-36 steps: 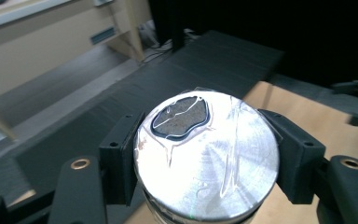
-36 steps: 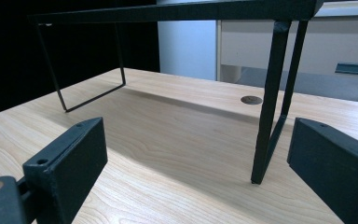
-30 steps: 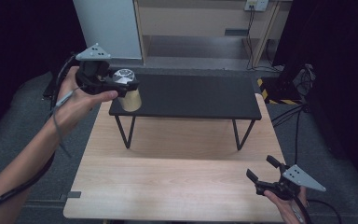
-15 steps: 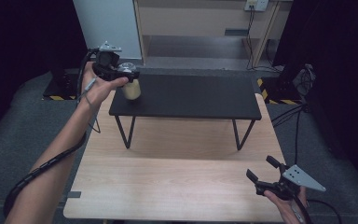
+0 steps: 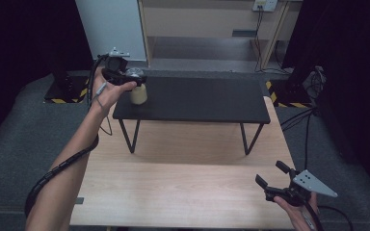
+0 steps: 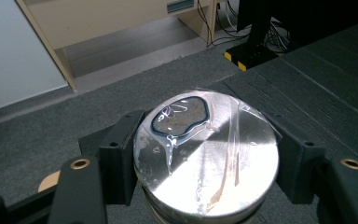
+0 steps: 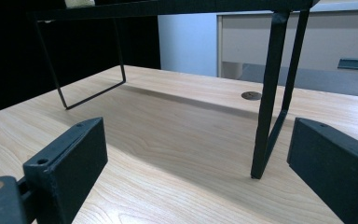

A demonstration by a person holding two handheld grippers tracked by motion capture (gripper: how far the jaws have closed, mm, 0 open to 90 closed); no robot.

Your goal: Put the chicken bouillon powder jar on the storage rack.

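Note:
A jar with a shiny silver lid and cream-coloured body is at the left end of the black raised shelf. My left gripper is shut on it just under the lid, one black jaw on each side, as the left gripper view shows. Whether the jar's base rests on the shelf I cannot tell. My right gripper is open over the front right of the wooden table, with nothing between its jaws.
The shelf stands on thin black wire legs on the wooden table. A round cable hole is in the tabletop beyond the leg. Grey carpet, a pale cabinet and cables lie behind the shelf.
My left arm has stretched farther out and sunk a little, carrying the jar over the shelf's left end. The right gripper has stayed where it was.

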